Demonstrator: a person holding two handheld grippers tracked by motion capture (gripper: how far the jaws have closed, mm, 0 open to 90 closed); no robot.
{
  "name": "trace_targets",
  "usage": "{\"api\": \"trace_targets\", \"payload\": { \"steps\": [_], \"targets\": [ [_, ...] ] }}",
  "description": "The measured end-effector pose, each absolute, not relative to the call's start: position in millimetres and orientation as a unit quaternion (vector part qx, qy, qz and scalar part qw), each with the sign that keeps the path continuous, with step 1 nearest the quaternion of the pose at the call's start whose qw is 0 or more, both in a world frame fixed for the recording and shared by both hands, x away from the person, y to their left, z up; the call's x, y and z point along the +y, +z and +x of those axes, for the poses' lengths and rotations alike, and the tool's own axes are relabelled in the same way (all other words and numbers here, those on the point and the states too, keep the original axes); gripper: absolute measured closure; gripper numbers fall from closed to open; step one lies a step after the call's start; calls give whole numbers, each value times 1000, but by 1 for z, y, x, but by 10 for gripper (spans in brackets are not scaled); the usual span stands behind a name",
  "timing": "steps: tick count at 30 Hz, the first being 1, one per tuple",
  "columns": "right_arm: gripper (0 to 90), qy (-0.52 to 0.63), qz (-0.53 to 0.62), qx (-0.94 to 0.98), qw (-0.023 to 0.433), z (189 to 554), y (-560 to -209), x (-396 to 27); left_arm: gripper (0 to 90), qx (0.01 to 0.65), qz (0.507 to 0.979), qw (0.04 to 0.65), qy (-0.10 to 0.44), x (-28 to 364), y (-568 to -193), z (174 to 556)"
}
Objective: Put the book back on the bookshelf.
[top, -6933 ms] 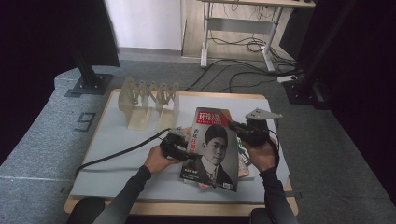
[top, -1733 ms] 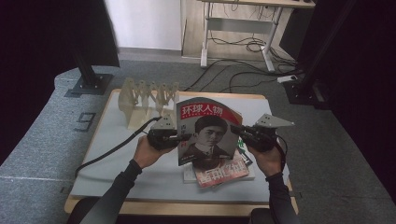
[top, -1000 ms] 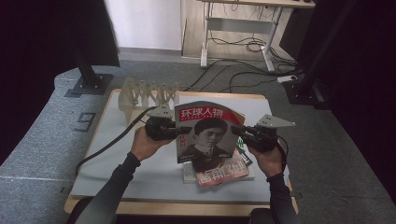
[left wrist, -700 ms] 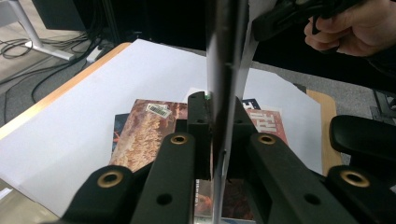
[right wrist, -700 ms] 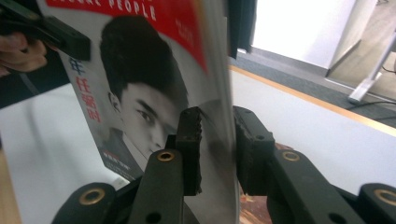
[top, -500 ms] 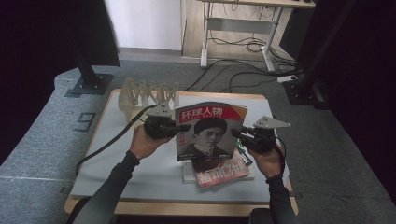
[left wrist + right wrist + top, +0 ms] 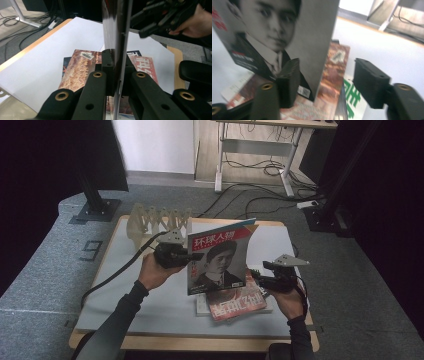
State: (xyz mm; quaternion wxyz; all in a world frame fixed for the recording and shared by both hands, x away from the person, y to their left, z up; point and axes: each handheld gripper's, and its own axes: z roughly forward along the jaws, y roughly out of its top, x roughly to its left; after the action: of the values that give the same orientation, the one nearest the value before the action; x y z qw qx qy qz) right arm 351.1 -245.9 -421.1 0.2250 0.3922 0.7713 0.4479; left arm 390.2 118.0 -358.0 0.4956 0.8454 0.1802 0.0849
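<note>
A magazine (image 7: pixel 220 257) with a black-and-white portrait and a red title band stands upright above the table. My left gripper (image 7: pixel 192 256) is shut on its left edge; in the left gripper view the two pads (image 7: pixel 108 65) clamp the thin edge (image 7: pixel 117 37). My right gripper (image 7: pixel 255 277) sits low at the magazine's lower right corner. Its jaws have just been opening. In the right gripper view (image 7: pixel 324 75) the cover's edge (image 7: pixel 322 45) stands between the spread jaws, and the pads do not press on it.
A red-covered magazine (image 7: pixel 235 302) lies flat on others on the white table top (image 7: pixel 150 305), under the raised one. A wooden slatted rack (image 7: pixel 157 220) stands at the back left. A black cable (image 7: pixel 115 272) trails off the left edge.
The right gripper has let go of the magazine's right edge, spread its jaws and sunk toward the table. The left gripper keeps the magazine upright in the same place.
</note>
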Motion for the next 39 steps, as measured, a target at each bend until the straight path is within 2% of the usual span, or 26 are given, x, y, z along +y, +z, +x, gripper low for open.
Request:
{"api": "trace_targets", "payload": {
  "steps": [6, 10, 15, 18, 20, 25, 39],
  "targets": [
    [205, 420, 421, 774, 216, 352, -448, -251, 866, 183, 844, 497, 83, 117, -358, 391],
    [142, 413, 437, 771, 209, 352, -461, -255, 867, 184, 844, 497, 83, 117, -358, 391],
    [118, 411, 459, 764, 192, 352, -477, -259, 867, 183, 844, 497, 82, 118, -358, 391],
    [35, 406, 474, 760, 181, 351, -489, -260, 867, 182, 844, 498, 81, 118, -358, 391],
    [10, 408, 480, 757, 174, 351, -496, -261, 867, 183, 843, 499, 80, 118, -358, 391],
    [0, 401, 488, 758, 164, 350, -511, -260, 867, 187, 843, 499, 76, 119, -357, 393],
    [0, 415, 498, 747, 147, 349, -525, -264, 868, 201, 842, 495, 74, 129, -351, 394]
  ]
}}
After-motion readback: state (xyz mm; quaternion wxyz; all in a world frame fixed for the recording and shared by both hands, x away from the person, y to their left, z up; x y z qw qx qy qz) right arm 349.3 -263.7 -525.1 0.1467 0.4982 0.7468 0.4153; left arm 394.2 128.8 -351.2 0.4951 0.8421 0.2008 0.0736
